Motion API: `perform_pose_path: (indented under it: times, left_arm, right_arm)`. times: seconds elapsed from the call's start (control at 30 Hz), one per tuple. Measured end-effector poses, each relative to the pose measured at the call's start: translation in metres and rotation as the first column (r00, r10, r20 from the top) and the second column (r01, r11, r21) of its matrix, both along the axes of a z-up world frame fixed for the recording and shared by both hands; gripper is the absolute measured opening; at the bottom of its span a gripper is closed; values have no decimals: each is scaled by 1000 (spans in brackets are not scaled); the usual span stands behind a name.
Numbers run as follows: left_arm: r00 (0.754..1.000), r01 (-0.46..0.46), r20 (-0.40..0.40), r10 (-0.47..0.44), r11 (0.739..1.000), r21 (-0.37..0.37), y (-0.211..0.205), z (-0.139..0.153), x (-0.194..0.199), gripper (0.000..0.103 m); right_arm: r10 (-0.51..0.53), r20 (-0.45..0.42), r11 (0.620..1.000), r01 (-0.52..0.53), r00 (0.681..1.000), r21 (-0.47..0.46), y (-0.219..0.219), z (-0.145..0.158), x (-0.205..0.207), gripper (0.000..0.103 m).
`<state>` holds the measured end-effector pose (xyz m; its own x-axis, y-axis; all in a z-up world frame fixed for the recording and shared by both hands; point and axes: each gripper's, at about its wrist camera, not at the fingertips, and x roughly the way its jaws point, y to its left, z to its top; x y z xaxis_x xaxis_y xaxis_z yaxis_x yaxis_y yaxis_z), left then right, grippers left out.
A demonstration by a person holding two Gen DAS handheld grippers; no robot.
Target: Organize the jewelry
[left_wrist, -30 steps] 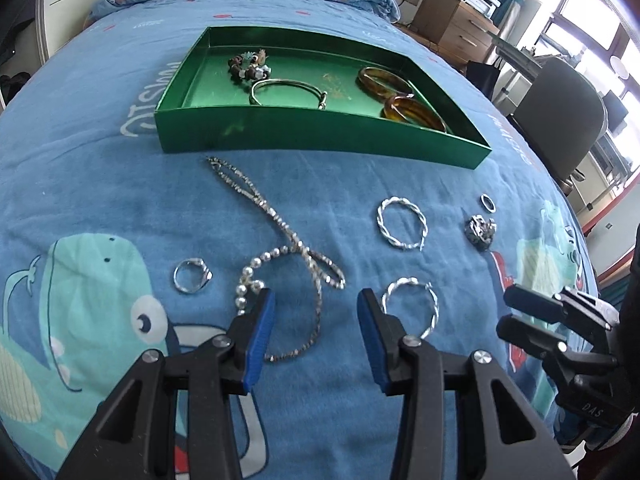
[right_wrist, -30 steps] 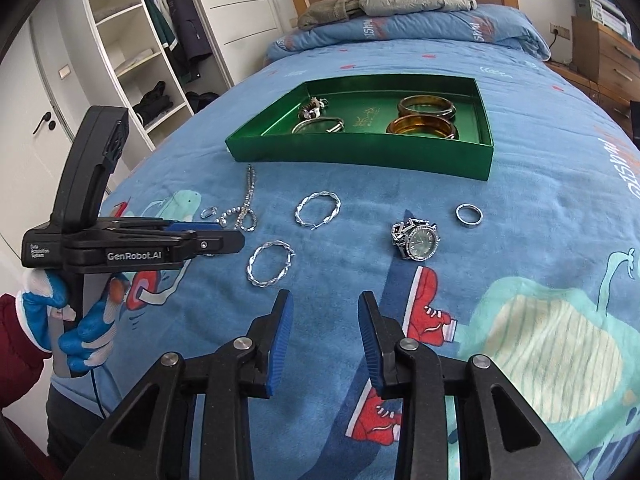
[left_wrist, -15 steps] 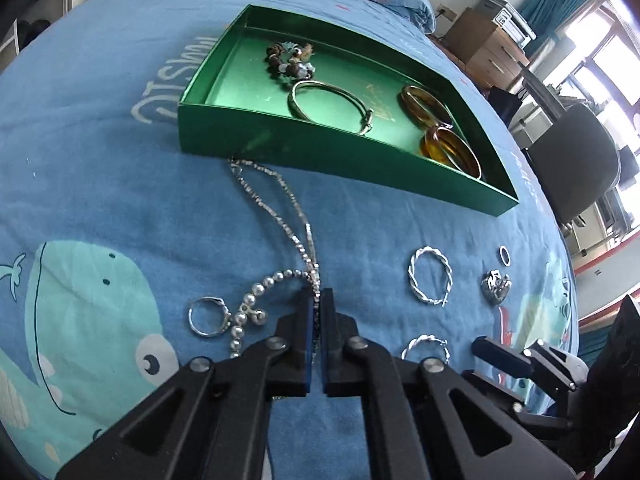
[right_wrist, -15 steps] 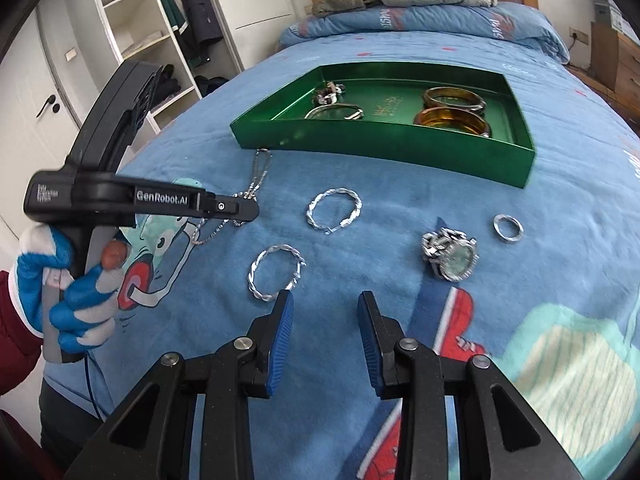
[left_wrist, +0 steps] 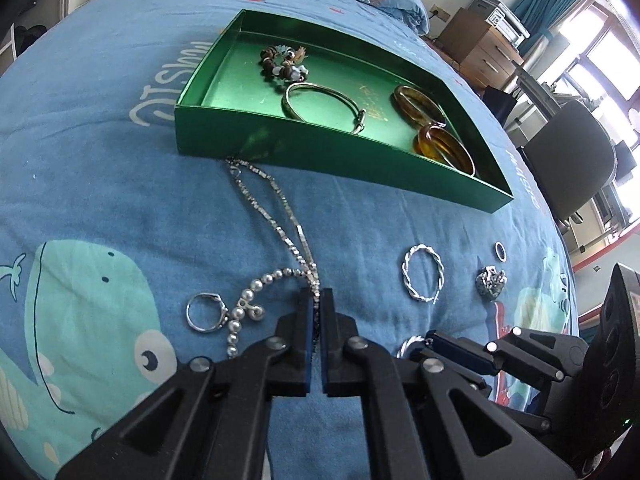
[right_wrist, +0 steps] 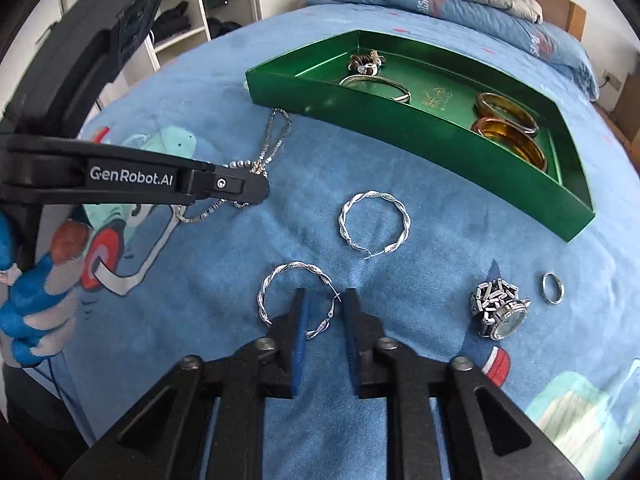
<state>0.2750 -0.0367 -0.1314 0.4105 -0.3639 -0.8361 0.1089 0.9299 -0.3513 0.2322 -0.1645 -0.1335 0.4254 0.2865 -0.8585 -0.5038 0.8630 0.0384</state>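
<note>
My left gripper (left_wrist: 317, 300) is shut on the silver chain necklace (left_wrist: 276, 216), which trails across the blue bedspread to the green tray (left_wrist: 320, 148). It also shows in the right wrist view (right_wrist: 256, 190). My right gripper (right_wrist: 323, 300) is partly open around the right side of a twisted silver hoop (right_wrist: 296, 300) lying on the bed. A second twisted hoop (right_wrist: 374, 224), a watch (right_wrist: 498, 312) and a plain ring (right_wrist: 553, 287) lie nearby. A pearl strand (left_wrist: 244, 308) and a silver ring (left_wrist: 204, 312) lie left of my left gripper.
The tray holds a beaded bracelet (left_wrist: 282, 64), a metal bangle (left_wrist: 320, 106) and two amber bangles (left_wrist: 444, 148). A chair (left_wrist: 572, 160) and a dresser (left_wrist: 480, 48) stand beyond the bed's right side. A wardrobe (right_wrist: 188, 4) stands at the left.
My left gripper closed on the chain necklace and holds it. My right gripper moved forward and down to the near twisted hoop, its jaws narrowing around the hoop's edge.
</note>
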Motion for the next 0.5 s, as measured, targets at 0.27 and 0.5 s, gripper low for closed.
perform_pose_path:
  times: [0.27, 0.5]
  left_arm:
    - [1000, 11, 27, -11, 1000, 12, -4, 19, -20, 2]
    - [997, 16, 73, -17, 1000, 15, -8, 45, -41, 2]
  right_arm:
    - [-64, 68, 998, 64, 996, 10, -7, 13, -25, 4]
    - [-141, 126, 989, 135, 982, 54, -27, 40, -57, 4]
